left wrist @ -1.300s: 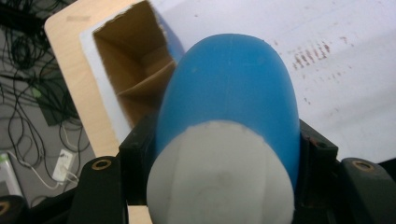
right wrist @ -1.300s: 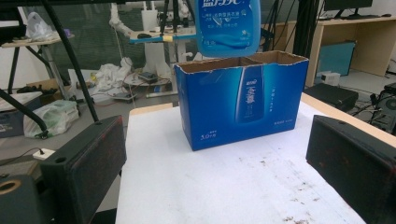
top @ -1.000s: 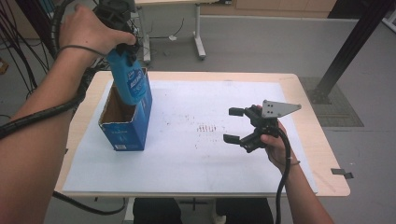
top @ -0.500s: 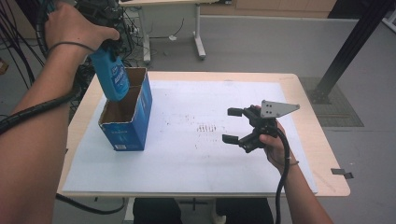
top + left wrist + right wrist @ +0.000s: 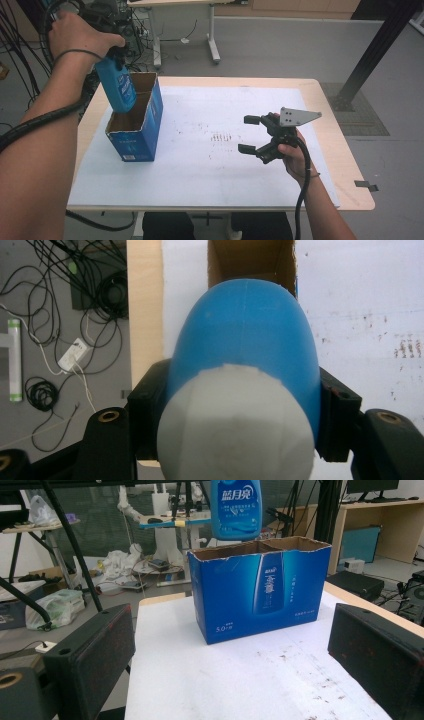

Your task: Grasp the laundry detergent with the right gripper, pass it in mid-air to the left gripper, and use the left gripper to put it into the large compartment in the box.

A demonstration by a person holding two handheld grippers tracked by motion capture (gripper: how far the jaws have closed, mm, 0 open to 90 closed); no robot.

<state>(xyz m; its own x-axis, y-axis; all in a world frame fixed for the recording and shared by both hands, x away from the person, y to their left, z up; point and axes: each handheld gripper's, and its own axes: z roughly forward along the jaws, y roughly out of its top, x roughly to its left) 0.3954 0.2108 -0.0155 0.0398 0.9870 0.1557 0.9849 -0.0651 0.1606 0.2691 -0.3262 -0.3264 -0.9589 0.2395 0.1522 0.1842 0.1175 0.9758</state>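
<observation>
One desk (image 5: 330, 150) carries one open blue carton (image 5: 136, 134) (two compartments), above which hangs one blue bottle (image 5: 117, 86), clamped near its pale cap by the left gripper (image 5: 240, 410), while the right gripper (image 5: 252, 134) hovers apart, jaws wide and empty.

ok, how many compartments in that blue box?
2. The blue box is split by a divider: the far compartment lies under the blue bottle in the left gripper; the near compartment looks empty.
</observation>
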